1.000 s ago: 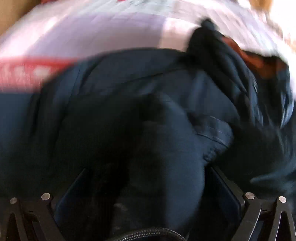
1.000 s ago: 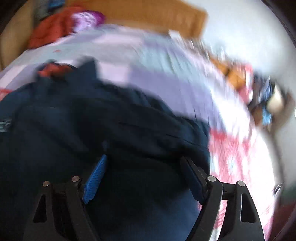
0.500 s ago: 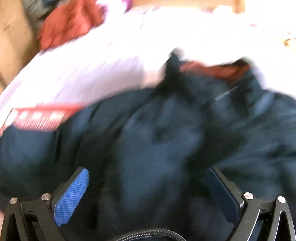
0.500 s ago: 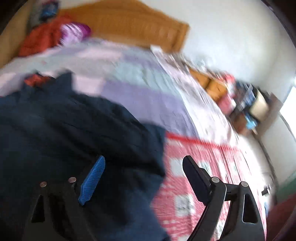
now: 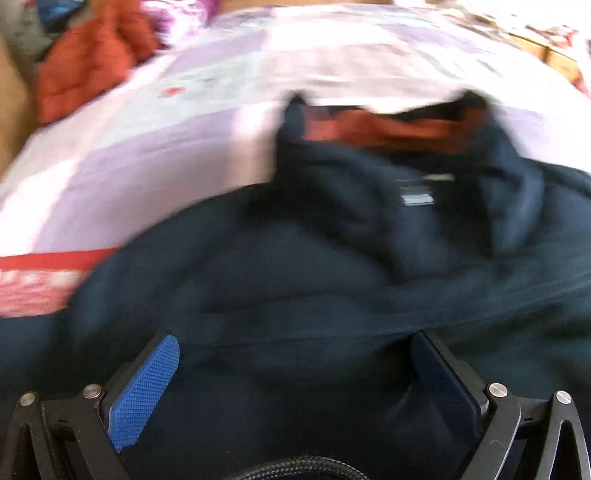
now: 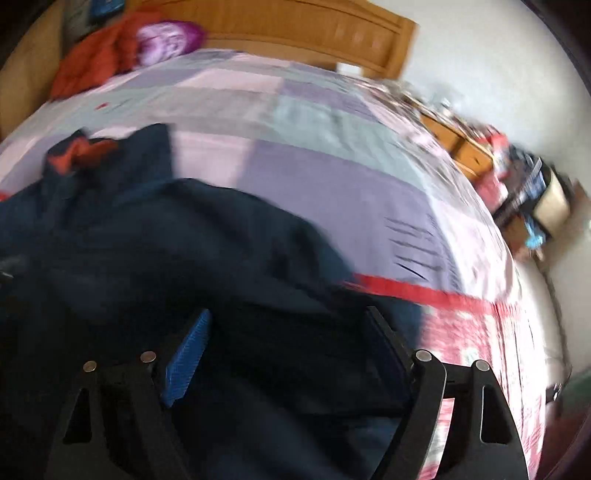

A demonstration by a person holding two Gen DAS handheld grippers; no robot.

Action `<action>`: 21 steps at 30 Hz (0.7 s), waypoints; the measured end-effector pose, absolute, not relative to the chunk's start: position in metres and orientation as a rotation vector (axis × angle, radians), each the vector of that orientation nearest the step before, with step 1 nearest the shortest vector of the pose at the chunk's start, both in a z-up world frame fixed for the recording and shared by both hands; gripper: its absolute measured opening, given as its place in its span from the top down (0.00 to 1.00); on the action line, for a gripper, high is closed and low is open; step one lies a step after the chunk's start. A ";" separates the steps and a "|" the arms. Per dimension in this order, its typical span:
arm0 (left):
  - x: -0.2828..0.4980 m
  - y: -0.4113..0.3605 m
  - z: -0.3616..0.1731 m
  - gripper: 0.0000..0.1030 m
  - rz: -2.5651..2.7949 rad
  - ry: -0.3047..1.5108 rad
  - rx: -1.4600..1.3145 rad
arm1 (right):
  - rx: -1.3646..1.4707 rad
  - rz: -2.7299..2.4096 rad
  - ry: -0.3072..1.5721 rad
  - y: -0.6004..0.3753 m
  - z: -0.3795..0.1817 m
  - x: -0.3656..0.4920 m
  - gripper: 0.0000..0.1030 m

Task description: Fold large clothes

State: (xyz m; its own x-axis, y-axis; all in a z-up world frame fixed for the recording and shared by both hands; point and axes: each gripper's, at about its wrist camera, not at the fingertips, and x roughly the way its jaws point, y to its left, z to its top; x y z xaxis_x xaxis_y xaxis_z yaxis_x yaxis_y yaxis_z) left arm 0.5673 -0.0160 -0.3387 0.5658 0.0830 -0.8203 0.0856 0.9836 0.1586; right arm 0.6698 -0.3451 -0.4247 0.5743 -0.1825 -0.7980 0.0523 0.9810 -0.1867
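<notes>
Navy jacket (image 5: 295, 288) spread beneath both grippers: left gripper (image 5: 295, 354) agape above it, right gripper (image 6: 288, 325) closing, fabric between unpinched.

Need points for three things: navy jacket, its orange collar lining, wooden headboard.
navy jacket (image 5: 314, 288), left wrist view, middle of the dark body panel.
orange collar lining (image 5: 384, 129), left wrist view, middle of the orange band inside the neck.
wooden headboard (image 6: 314, 33), right wrist view, middle of the top panel.
</notes>
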 end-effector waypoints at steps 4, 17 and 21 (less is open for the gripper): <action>0.564 0.053 -0.354 0.00 0.004 1.042 -0.042 | 0.032 -0.169 1.005 -0.400 -0.433 0.657 0.17; 0.476 -0.027 -0.342 0.00 -0.112 0.918 0.227 | -0.181 -0.018 0.858 -0.285 -0.422 0.555 0.21; 0.467 -0.008 -0.335 0.00 -0.102 0.908 0.238 | -0.052 -0.221 0.891 -0.353 -0.431 0.550 0.22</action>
